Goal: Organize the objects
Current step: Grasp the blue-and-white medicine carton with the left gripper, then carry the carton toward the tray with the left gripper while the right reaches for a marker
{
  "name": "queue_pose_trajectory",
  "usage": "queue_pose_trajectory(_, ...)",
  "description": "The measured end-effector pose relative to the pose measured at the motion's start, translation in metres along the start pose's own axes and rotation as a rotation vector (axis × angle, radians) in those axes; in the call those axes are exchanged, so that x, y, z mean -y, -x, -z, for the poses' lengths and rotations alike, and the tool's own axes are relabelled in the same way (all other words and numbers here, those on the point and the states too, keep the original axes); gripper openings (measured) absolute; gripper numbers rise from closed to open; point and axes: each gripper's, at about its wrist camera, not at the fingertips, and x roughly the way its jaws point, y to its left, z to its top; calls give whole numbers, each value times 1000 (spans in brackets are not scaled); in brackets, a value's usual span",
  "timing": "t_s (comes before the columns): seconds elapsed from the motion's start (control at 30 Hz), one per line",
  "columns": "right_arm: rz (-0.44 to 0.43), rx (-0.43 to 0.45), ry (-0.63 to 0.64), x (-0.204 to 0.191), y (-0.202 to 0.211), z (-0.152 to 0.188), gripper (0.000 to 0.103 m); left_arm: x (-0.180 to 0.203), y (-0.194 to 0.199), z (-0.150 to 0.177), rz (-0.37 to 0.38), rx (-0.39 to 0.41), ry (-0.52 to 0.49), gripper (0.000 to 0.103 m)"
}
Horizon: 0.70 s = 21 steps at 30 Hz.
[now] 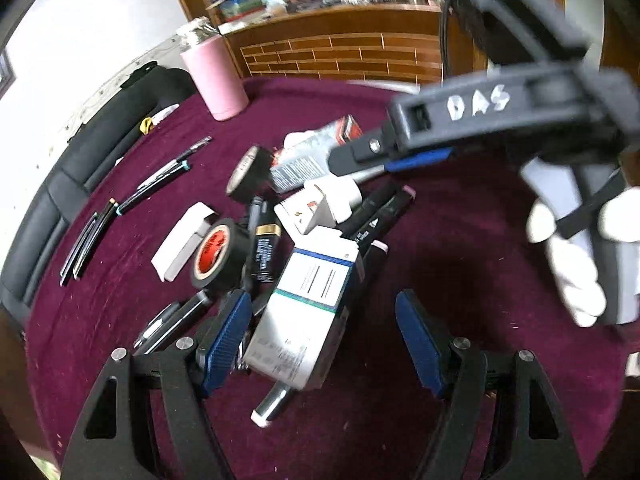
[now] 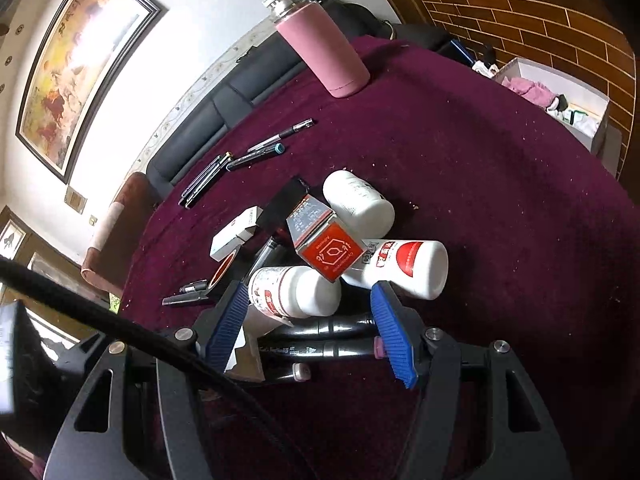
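A pile of small objects lies on the maroon tablecloth (image 1: 460, 248). My left gripper (image 1: 324, 338) is open above a white box with a blue and green stripe (image 1: 316, 280), and its pads do not press on it. Beside that box lie a red-cored tape roll (image 1: 218, 256), a second tape roll (image 1: 246, 172) and black markers (image 1: 380, 208). My right gripper (image 2: 312, 332) is also open, over a white bottle (image 2: 296, 292) and black markers (image 2: 328, 326). An orange-faced box (image 2: 332, 254) rests on two more white bottles (image 2: 400, 268). A white-gloved hand (image 1: 572, 264) holds the right gripper (image 1: 360, 164).
A pink flask (image 2: 324, 52) stands upright at the far side of the table. Several pens (image 2: 256, 152) lie in a row near the black padded seat back (image 2: 208, 116). An open white box with pink cloth (image 2: 552, 96) sits at the right. A black cable (image 2: 120, 320) crosses the lower left.
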Motion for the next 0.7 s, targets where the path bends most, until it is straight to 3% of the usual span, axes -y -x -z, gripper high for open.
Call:
queue_pose_trajectory(0.03,3,2,5,-1,0,0,63,0,-7,0,-8,-23,-1,68)
queue_pose_trajectory(0.1,10,2,14,-1,-1,0,63,-3,-19,-1,-25,-74,23,58)
queue_pose_trajectory(0.13,13,1,15,-1,-2,0,63,-8,-22,-1,17,-84,63,44)
queue_pose_trajectory(0.2,21,-2,17,0,-3,-1,63,-18,-17,0,67,-73,138,41)
queue_pose_trajectory(0.47,63,-9,27,2,-9,-1,63,-48,60,49,115,116,437,41)
queue_pose_trajectory(0.7,105,-5,57,-1,-11,3,63,-50,152,135,39,309,672,41)
